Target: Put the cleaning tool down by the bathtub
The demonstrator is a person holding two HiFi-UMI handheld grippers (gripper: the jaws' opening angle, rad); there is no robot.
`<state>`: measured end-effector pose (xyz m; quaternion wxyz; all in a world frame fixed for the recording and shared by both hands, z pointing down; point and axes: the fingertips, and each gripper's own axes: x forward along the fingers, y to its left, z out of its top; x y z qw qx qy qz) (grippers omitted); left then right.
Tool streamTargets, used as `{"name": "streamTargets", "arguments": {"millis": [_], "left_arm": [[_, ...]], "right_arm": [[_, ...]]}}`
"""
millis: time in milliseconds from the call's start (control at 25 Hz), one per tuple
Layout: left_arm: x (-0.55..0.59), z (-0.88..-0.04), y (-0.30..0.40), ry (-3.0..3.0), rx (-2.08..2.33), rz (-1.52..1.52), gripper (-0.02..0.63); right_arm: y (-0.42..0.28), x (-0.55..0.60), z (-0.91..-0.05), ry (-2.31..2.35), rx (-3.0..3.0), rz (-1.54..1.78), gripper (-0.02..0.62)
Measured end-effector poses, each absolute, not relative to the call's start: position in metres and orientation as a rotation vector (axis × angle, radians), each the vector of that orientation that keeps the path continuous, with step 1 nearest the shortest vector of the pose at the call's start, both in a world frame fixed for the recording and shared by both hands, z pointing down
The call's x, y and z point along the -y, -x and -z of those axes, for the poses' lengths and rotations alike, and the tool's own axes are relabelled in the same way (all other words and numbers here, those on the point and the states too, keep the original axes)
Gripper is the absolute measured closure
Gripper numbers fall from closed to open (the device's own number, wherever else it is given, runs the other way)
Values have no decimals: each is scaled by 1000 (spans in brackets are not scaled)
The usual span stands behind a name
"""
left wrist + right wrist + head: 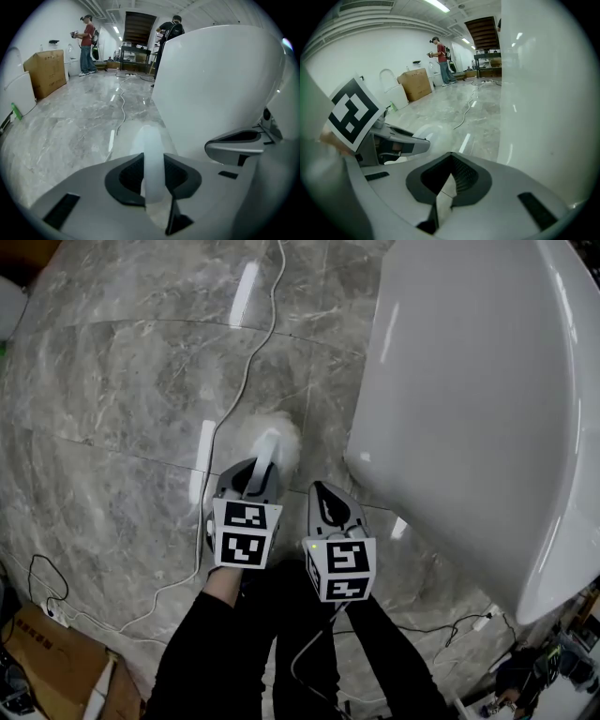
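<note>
The cleaning tool (272,440) is a white stick with a fluffy white head, hanging low over the grey marble floor just left of the white bathtub (469,381). My left gripper (256,474) is shut on its handle, which runs up between the jaws in the left gripper view as the cleaning tool (152,157). The bathtub (211,84) wall stands close on the right there. My right gripper (326,495) hangs beside the left one, nearer the tub, shut with nothing between its jaws. In the right gripper view the bathtub (543,93) fills the right side.
A white cable (246,371) snakes across the floor to a power strip (56,613). A cardboard box (37,652) lies at the lower left. Far off stand another box (47,70) and two people (86,44).
</note>
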<state>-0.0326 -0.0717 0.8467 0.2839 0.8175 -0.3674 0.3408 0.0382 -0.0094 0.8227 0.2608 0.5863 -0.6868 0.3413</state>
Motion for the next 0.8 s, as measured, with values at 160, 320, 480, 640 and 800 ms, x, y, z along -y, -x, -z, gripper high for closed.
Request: {"name": "streamTargets", "arguments": {"millis": [160,320,480,640,800], "left_arm": [[83,-868,19,-2219,943,-921,512],[99,-883,10,-2238,940,-903,512],[124,-900,4,-2238,959,-898,512],[152,-919,-3,-2261,985,-909,512],[178,-932,-10,-2291,995,-905,512]], "right_arm": [[-42,26,-841,-1601,1886,-931,597],[-45,46,-857,-1614,1895,-895,597],[-51,71,-871,-1633,1913,-839,597],[-63,94,-889,-1670,1916,-796,597],[-71,114,-902,-1715,1922,-762,597]]}}
